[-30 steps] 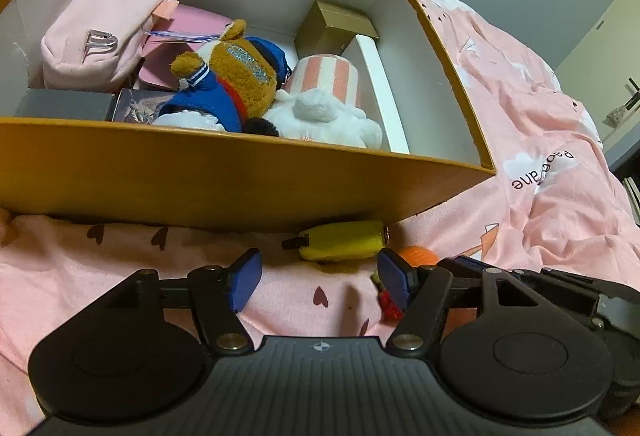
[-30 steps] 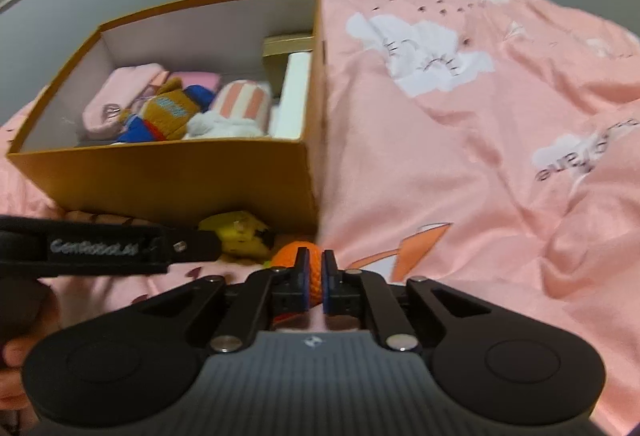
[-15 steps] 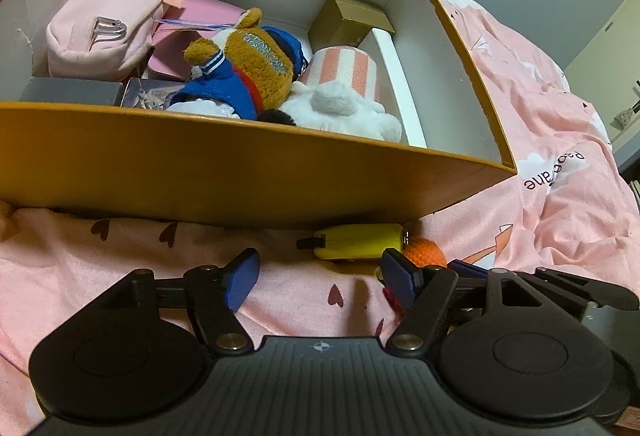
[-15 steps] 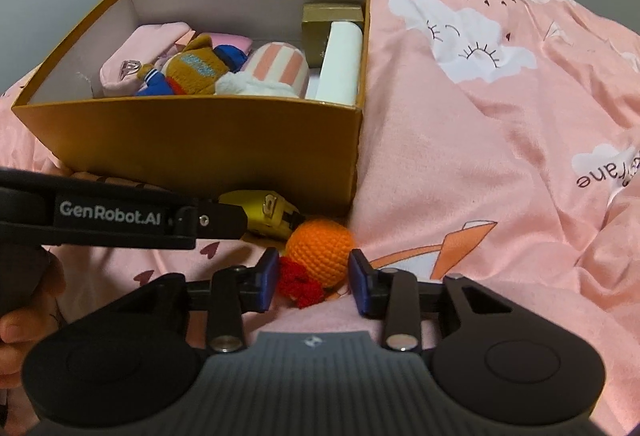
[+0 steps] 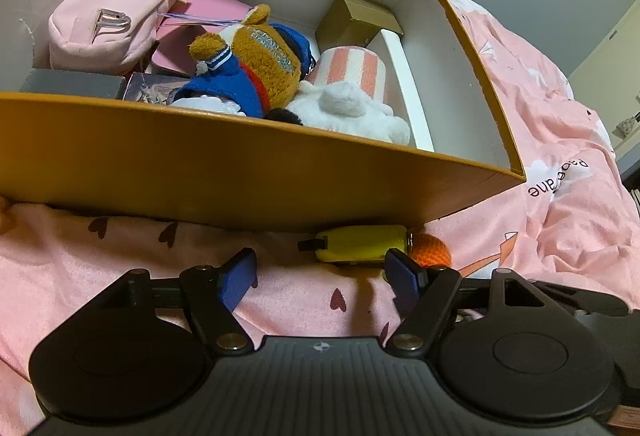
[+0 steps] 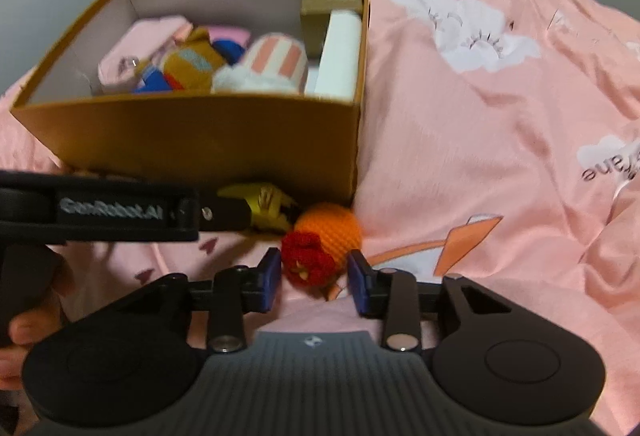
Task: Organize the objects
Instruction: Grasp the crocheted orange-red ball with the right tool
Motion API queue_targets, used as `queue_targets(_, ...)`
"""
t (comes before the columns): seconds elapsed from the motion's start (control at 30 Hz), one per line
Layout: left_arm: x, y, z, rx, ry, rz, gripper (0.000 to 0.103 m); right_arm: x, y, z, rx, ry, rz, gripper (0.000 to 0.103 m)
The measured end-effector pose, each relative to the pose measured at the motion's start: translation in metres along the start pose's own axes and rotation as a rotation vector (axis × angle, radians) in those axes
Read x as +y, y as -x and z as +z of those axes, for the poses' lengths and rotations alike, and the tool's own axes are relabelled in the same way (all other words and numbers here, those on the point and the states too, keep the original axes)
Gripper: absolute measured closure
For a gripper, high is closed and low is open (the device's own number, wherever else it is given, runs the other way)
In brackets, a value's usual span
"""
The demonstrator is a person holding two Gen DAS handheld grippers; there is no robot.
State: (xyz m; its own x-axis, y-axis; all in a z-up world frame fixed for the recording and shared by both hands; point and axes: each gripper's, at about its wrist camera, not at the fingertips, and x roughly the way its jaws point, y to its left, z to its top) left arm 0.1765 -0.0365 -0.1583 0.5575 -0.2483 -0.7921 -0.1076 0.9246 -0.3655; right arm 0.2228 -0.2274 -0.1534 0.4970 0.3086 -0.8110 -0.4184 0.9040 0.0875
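An orange box (image 5: 240, 163) (image 6: 192, 139) on the pink bedspread holds a pink pouch (image 5: 108, 23), a plush bear (image 5: 256, 63), a striped cup (image 5: 352, 69) and small boxes. In front of it lie a yellow toy (image 5: 360, 242) (image 6: 264, 205) and an orange crocheted ball with a red flower (image 6: 320, 240) (image 5: 430, 252). My left gripper (image 5: 320, 276) is open, just short of the yellow toy. My right gripper (image 6: 314, 276) is open, its fingers either side of the red flower, not touching it.
The pink bedspread (image 6: 500, 107) with cloud prints stretches to the right of the box. The left gripper's body (image 6: 120, 211) crosses the right wrist view at the left. A grey wall stands behind.
My right gripper was shut on the orange ball, then opened and let it go. Both cameras have risen slightly, showing more of the box's inside. The left gripper stays open.
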Motion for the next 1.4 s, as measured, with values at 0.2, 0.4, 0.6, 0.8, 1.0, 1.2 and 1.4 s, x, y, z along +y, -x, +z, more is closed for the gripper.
queue_targets(0.2,0.003,0.001,0.001,-0.006,0.025,-0.016,0.017,-0.005,-0.007,-0.003,0.004,-0.028,0.001,0.072)
queue_targets(0.4,-0.003,-0.001,0.003,0.007,0.017,-0.037,0.015,-0.012,0.010,-0.003,-0.038,-0.052,-0.014,0.079)
queue_targets(0.6,-0.012,-0.006,0.006,0.019,0.007,-0.071,0.014,-0.016,0.024,0.000,-0.079,0.006,-0.043,0.069)
queue_targets(0.8,-0.020,-0.017,0.002,0.066,-0.038,-0.082,0.014,-0.022,0.024,-0.002,-0.075,0.026,-0.012,0.069)
queue_targets(1.0,-0.026,-0.027,0.000,0.077,-0.145,-0.052,0.014,-0.019,0.026,-0.005,-0.068,0.072,-0.020,0.068)
queue_targets(1.2,-0.035,-0.033,-0.004,0.079,-0.297,0.000,0.020,-0.026,0.027,-0.005,-0.067,0.047,-0.001,0.068)
queue_targets(1.4,-0.035,-0.035,-0.007,0.057,-0.320,-0.007,0.029,-0.025,0.020,-0.003,-0.069,0.044,0.027,0.065)
